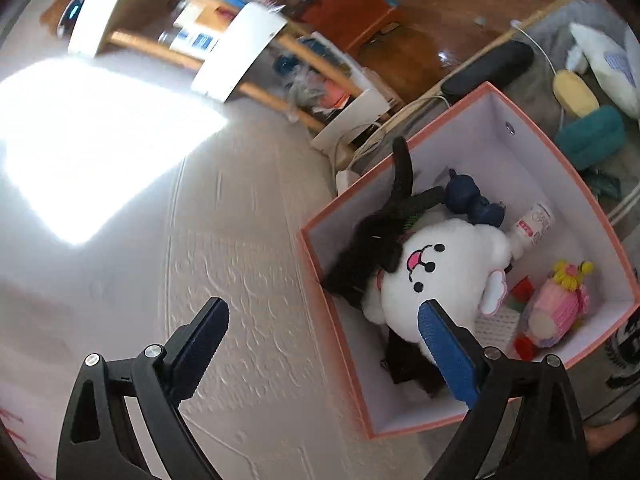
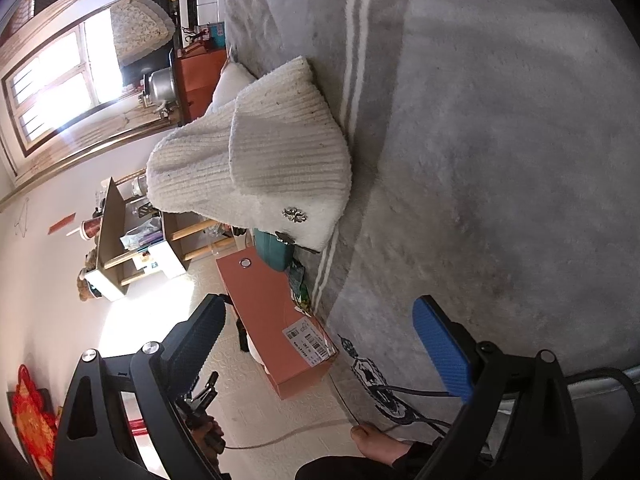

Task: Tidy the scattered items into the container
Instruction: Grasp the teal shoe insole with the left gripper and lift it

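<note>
Overhead, from the left wrist view: finds the left claw (image 1: 322, 312) spread wide, with nothing between its fingers. Places one finger over the pale textured floor (image 1: 240, 260) and the blue-padded finger (image 1: 438, 340) over the near end of the pink box (image 1: 532, 120). Sets the box on the floor against the edge of the bed, lid off, white inside.

Inside the box, counts:
- a white plush (image 1: 444, 272) with a pink mouth, lying across the middle
- a black strap bundle (image 1: 372, 240) against the wall nearest the open floor, one strap poking up over the rim
- a dark blue figure (image 1: 464, 196) just beyond the plush, toward the far corner
- a small white bottle (image 1: 534, 224) lying on its side, touching the plush
- a pink doll (image 1: 560, 304) with yellow hair, near the corner on the bed side

Outside it, on the bed edge past the far corner of the box: a teal case (image 1: 592, 136), a yellow oval thing (image 1: 574, 94) and a long black case (image 1: 492, 68).

From the right wrist view: shows the right claw (image 2: 320, 308) likewise apart and empty, held above the grey blanket (image 2: 500, 140). Leaves a white knit hat (image 2: 272, 160) lying at the blanket's edge, well ahead of the claw, above the box. Catches a bare foot (image 2: 376, 444) at the bottom edge, on the floor beside a thin cable (image 2: 288, 436).
</note>
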Motion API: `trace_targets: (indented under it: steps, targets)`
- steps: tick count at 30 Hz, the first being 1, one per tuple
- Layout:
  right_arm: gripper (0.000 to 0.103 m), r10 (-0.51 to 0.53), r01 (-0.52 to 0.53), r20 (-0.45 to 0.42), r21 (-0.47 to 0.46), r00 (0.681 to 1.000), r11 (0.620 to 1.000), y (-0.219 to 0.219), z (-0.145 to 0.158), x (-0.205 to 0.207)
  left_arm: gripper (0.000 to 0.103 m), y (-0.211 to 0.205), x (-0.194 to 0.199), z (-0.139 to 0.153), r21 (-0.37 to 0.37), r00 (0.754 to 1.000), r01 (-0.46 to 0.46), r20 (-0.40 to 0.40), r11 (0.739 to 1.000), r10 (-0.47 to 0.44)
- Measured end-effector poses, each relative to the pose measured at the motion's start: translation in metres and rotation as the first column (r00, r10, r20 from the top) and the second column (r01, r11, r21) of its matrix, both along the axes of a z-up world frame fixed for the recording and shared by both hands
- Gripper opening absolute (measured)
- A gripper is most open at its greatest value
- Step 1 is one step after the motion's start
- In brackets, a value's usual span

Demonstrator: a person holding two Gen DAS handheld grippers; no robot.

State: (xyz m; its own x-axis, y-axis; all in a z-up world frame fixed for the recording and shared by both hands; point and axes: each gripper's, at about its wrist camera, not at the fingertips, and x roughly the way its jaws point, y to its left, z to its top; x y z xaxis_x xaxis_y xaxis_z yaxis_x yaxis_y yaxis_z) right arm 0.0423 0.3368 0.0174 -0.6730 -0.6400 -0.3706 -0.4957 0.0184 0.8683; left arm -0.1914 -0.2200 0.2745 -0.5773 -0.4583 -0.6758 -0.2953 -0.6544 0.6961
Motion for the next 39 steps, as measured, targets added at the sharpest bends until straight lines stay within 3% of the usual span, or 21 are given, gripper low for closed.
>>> trace_targets:
  steps: [2, 4, 6, 9, 11, 13, 14, 16, 17, 19, 21, 26, 27, 28, 29, 30, 31, 35, 39]
  targets:
    - [0.095, 0.004, -0.004, -0.001, -0.003, 1.0, 1.0, 0.0, 0.0, 0.0, 0.098, 0.009, 0.004, 0.004, 0.03, 1.0, 0.017, -0.008, 0.999, -0.017]
    - [0.095, 0.014, -0.014, -0.005, -0.007, 1.0, 1.0, -0.002, 0.0, -0.001, 0.102, 0.041, 0.011, 0.002, 0.102, 0.996, 0.092, 0.001, 0.991, -0.093]
    - [0.095, 0.022, -0.022, -0.008, -0.011, 1.0, 1.0, -0.003, 0.001, -0.002, 0.103, 0.079, 0.018, -0.005, 0.171, 0.981, 0.19, 0.012, 0.967, -0.195]
    - [0.095, 0.025, -0.025, -0.009, -0.007, 1.0, 1.0, -0.003, 0.001, -0.002, 0.103, 0.146, 0.03, -0.032, 0.233, 0.935, 0.327, 0.061, 0.916, -0.349]
    - [0.095, 0.021, -0.021, -0.005, -0.007, 1.0, 1.0, -0.002, 0.0, -0.001, 0.103, 0.191, 0.035, -0.064, 0.227, 0.891, 0.404, 0.12, 0.886, -0.437]
    - [0.095, 0.016, -0.016, -0.001, -0.011, 1.0, 1.0, 0.0, -0.001, 0.0, 0.103, 0.235, 0.039, -0.102, 0.163, 0.832, 0.501, 0.177, 0.85, -0.525]
    - [0.095, 0.016, -0.016, 0.002, -0.011, 1.0, 1.0, 0.0, -0.001, 0.0, 0.103, 0.255, 0.043, -0.125, 0.106, 0.793, 0.563, 0.209, 0.82, -0.572]
    - [0.095, 0.019, -0.019, 0.007, -0.012, 1.0, 1.0, 0.0, -0.002, -0.001, 0.103, 0.287, 0.049, -0.168, -0.013, 0.696, 0.69, 0.284, 0.723, -0.659]
    - [0.096, 0.023, -0.023, 0.01, -0.013, 1.0, 1.0, -0.001, -0.003, -0.001, 0.103, 0.297, 0.049, -0.185, -0.051, 0.661, 0.728, 0.317, 0.684, -0.68]
    - [0.096, 0.029, -0.029, 0.013, -0.014, 0.999, 0.999, -0.002, -0.004, -0.002, 0.103, 0.312, 0.039, -0.215, -0.085, 0.623, 0.759, 0.381, 0.646, -0.683]
    - [0.096, 0.029, -0.029, 0.013, -0.018, 0.999, 0.999, -0.002, -0.005, -0.004, 0.103, 0.321, 0.022, -0.235, -0.104, 0.625, 0.756, 0.409, 0.646, -0.665]
    - [0.096, 0.043, -0.043, 0.014, -0.009, 0.999, 0.999, -0.004, -0.007, -0.009, 0.103, 0.33, -0.018, -0.271, -0.096, 0.645, 0.717, 0.467, 0.691, -0.605]
    - [0.096, 0.049, -0.049, 0.014, -0.012, 0.999, 0.999, -0.005, -0.008, -0.011, 0.095, 0.329, -0.022, -0.274, -0.066, 0.646, 0.698, 0.489, 0.713, -0.586]
    - [0.096, 0.056, -0.056, 0.015, -0.014, 0.998, 0.998, -0.006, -0.009, -0.012, 0.091, 0.329, -0.03, -0.272, -0.023, 0.661, 0.655, 0.503, 0.756, -0.557]
    - [0.096, 0.06, -0.06, 0.018, -0.013, 0.998, 0.998, -0.007, -0.009, -0.013, 0.076, 0.329, -0.038, -0.266, 0.006, 0.688, 0.609, 0.494, 0.793, -0.531]
    - [0.096, 0.064, -0.063, 0.019, -0.012, 0.998, 0.998, -0.008, -0.009, -0.014, 0.074, 0.328, -0.044, -0.26, 0.024, 0.707, 0.579, 0.483, 0.815, -0.517]
    - [0.096, 0.065, -0.065, 0.018, -0.01, 0.998, 0.998, -0.008, -0.009, -0.014, 0.073, 0.326, -0.045, -0.254, 0.032, 0.713, 0.568, 0.479, 0.822, -0.512]
    - [0.096, 0.056, -0.056, 0.01, -0.002, 0.998, 0.998, -0.006, -0.006, -0.013, 0.073, 0.318, -0.026, -0.234, 0.022, 0.711, 0.592, 0.456, 0.805, -0.535]
    - [0.096, 0.055, -0.055, 0.0, 0.007, 0.998, 0.998, -0.007, -0.002, -0.011, 0.073, 0.306, -0.005, -0.191, 0.05, 0.726, 0.586, 0.409, 0.809, -0.552]
